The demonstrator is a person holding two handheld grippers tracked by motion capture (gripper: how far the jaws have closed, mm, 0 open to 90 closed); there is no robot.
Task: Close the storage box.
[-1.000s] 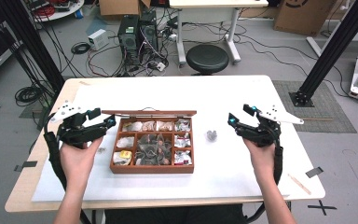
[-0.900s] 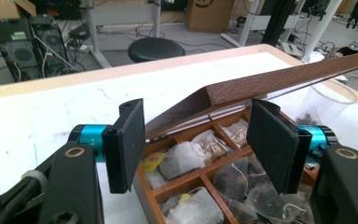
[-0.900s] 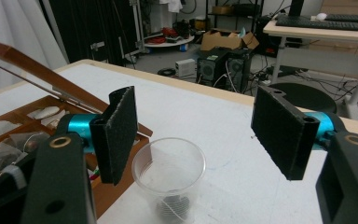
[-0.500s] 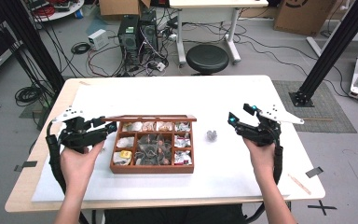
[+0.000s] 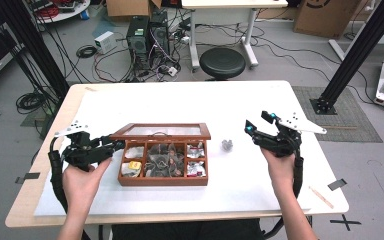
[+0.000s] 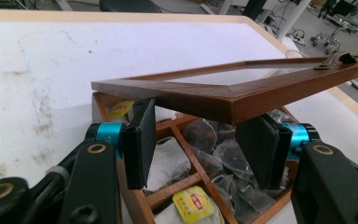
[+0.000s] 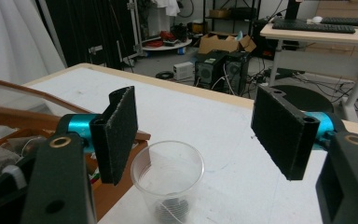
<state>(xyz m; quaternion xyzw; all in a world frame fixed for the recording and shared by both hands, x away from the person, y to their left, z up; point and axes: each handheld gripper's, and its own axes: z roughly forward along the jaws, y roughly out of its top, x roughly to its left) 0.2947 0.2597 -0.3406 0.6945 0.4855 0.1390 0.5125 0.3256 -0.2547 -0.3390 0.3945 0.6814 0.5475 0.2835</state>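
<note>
High view: my left gripper, jaws apart, reaches under the brown wooden glass-paned lid; I'd lift slowly. Right gripper released, idle.

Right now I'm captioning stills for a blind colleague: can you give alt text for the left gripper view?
The left claw, open, sits just under the raised corner of a wooden box's glass-paned lid. Beneath it, the box holds compartments of tea bags, one yellow. A white tabletop stretches beyond.
</note>
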